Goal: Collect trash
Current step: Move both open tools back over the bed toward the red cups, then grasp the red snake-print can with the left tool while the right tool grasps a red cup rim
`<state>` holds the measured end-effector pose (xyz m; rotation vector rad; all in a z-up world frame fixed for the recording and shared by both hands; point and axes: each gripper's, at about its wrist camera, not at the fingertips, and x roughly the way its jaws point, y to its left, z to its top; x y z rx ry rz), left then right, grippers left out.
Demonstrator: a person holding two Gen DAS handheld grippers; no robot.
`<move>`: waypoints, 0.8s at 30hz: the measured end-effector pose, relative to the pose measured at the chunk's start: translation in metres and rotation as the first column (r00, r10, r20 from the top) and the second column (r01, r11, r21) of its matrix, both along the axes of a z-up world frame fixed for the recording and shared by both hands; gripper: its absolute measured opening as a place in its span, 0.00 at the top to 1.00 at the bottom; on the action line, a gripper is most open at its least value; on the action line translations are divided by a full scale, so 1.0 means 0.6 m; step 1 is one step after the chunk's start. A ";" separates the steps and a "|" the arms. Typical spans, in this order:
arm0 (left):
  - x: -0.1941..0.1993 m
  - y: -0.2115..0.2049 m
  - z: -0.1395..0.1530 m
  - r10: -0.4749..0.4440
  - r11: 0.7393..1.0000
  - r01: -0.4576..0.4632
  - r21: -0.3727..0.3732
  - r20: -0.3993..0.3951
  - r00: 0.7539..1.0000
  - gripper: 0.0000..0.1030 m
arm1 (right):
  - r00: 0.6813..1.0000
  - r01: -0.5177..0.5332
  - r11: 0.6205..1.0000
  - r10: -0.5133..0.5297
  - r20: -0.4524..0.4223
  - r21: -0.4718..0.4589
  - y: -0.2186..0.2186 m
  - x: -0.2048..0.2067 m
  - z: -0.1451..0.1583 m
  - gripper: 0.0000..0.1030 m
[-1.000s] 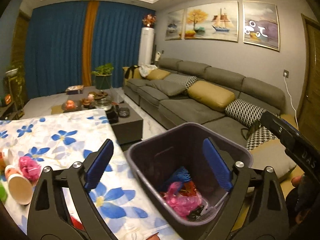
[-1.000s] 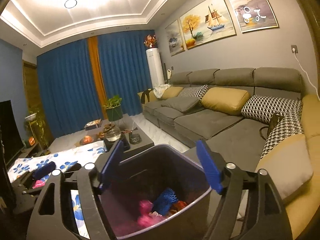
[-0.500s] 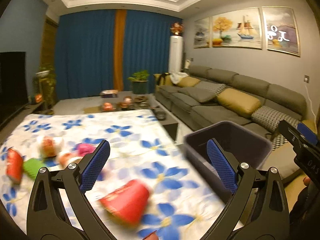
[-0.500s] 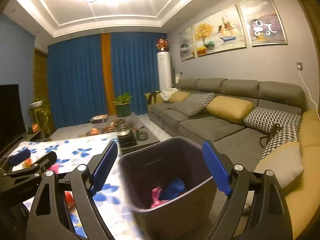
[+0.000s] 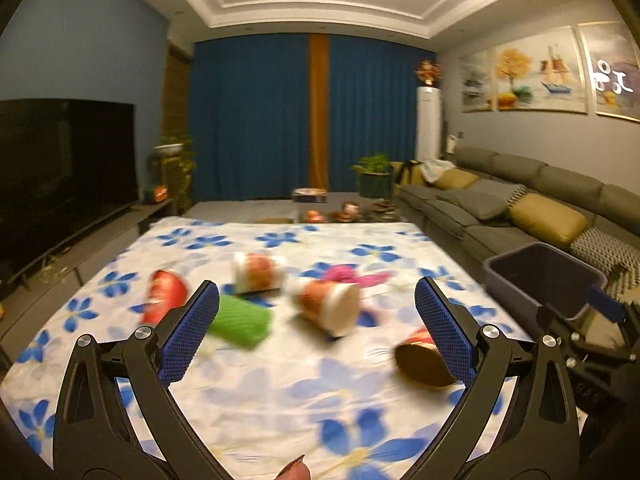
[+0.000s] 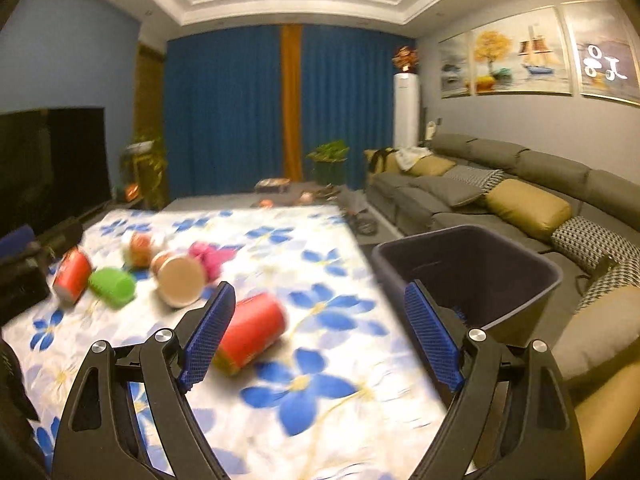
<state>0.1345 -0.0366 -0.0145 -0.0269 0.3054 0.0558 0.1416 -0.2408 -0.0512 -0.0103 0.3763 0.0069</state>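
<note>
A table with a white cloth with blue flowers (image 5: 280, 392) (image 6: 320, 360) holds scattered trash. A red cup (image 6: 250, 334) (image 5: 420, 356) lies on its side nearest the right gripper. Farther left lie a paper cup (image 5: 326, 306) (image 6: 178, 276), a second paper cup (image 5: 258, 270), a green mesh piece (image 5: 240, 320) (image 6: 112, 282), a red can (image 5: 164, 296) (image 6: 72, 270) and pink trash (image 5: 346, 274) (image 6: 210, 256). A dark bin (image 6: 468, 276) (image 5: 544, 280) stands at the table's right edge. My left gripper (image 5: 316, 332) and right gripper (image 6: 320, 336) are open and empty above the table.
A grey sofa with yellow and patterned cushions (image 6: 520, 208) runs along the right wall behind the bin. A TV (image 5: 60, 160) stands at the left. A low coffee table with items (image 5: 344, 212) sits beyond the table, before blue curtains.
Both grippers have swung left, away from the bin toward the table. The bin has shifted to the right of both views and the trash on the cloth has come into view.
</note>
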 end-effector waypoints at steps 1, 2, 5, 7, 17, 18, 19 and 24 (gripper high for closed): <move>-0.006 0.018 0.000 0.021 1.000 -0.021 -0.007 0.000 1.000 0.06 | 1.000 -0.011 1.000 0.011 -0.012 -0.011 0.013 0.004 -0.006 0.19; -0.011 0.034 -0.001 0.037 0.999 -0.037 -0.014 0.001 0.999 0.06 | 1.000 -0.019 1.000 0.019 -0.021 -0.022 0.025 0.005 -0.011 0.19; -0.024 0.077 0.000 0.085 0.996 -0.084 -0.040 0.002 0.996 0.06 | 0.998 -0.040 0.998 0.037 -0.052 -0.054 0.060 0.011 -0.028 0.19; -0.030 0.096 -0.001 0.105 0.993 -0.104 -0.047 0.004 0.995 0.06 | 0.997 -0.046 0.997 0.041 -0.066 -0.068 0.073 0.015 -0.037 0.21; -0.043 0.175 0.000 0.197 0.977 -0.195 -0.082 0.009 0.980 0.06 | 0.985 -0.065 0.989 0.043 -0.165 -0.130 0.123 0.062 -0.080 0.32; -0.040 0.181 0.000 0.205 0.975 -0.203 -0.086 0.008 0.979 0.06 | 0.983 -0.063 0.988 0.037 -0.178 -0.140 0.128 0.069 -0.085 0.33; -0.040 0.190 0.000 0.215 0.973 -0.213 -0.089 0.005 0.977 0.06 | 0.981 -0.063 0.988 0.035 -0.190 -0.144 0.131 0.076 -0.089 0.34; -0.033 0.224 -0.008 0.250 0.963 -0.250 -0.099 -0.010 0.968 0.06 | 0.971 -0.061 0.983 0.018 -0.240 -0.174 0.141 0.097 -0.105 0.45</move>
